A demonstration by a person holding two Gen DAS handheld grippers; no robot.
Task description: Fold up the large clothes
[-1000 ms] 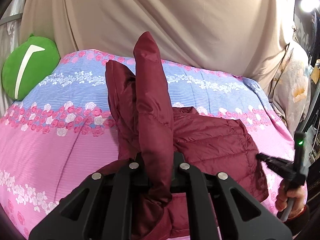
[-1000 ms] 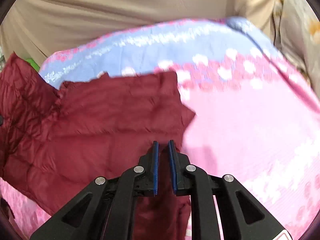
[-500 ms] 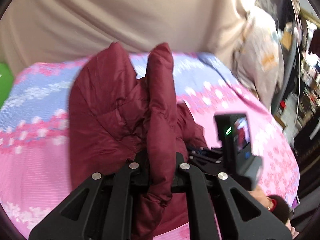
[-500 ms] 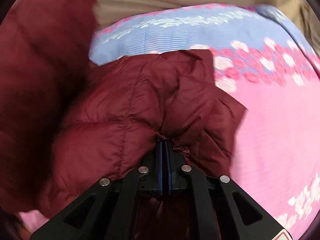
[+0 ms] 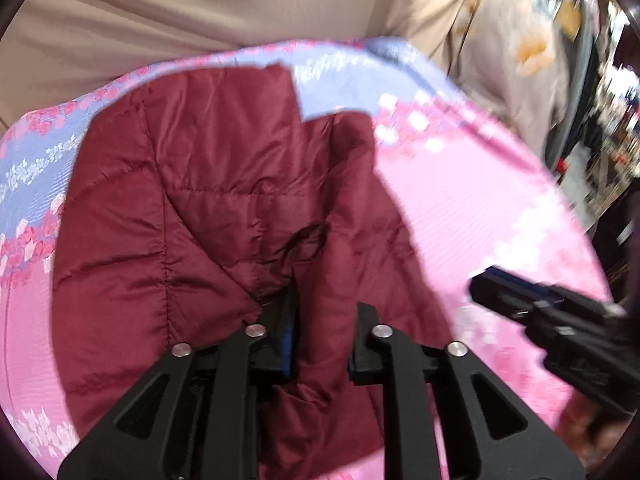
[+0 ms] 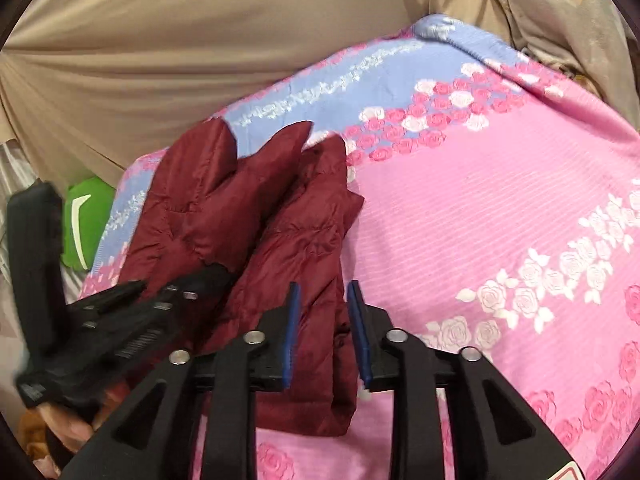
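A maroon quilted jacket [image 5: 192, 216] lies folded lengthwise on the pink and blue floral bedspread [image 5: 480, 208]. My left gripper [image 5: 326, 320] is low over its near end. Its jaws are opening, and a fold of the jacket lies loose between the fingers. In the right wrist view the jacket [image 6: 248, 208] runs away from me, and my right gripper [image 6: 323, 312] straddles its near right edge. Those jaws are opening too, blue pads [image 6: 292, 320] apart from the cloth. Each gripper shows in the other's view: the left gripper [image 6: 216, 276] on the jacket, the right gripper [image 5: 484, 286] over bare bedspread.
A beige cloth [image 6: 200, 40] hangs behind the bed. A green cushion [image 6: 84, 224] sits at the far left corner, and a pale floral curtain [image 5: 520, 40] hangs at the right. The bedspread [image 6: 500, 208] spreads wide to the right of the jacket. A hand [image 6: 68, 428] grips the left tool.
The left gripper swung the upright sleeve to the right, laid it down on the jacket and parted its jaws. The right gripper pinched the jacket's edge, then parted its jaws as well.
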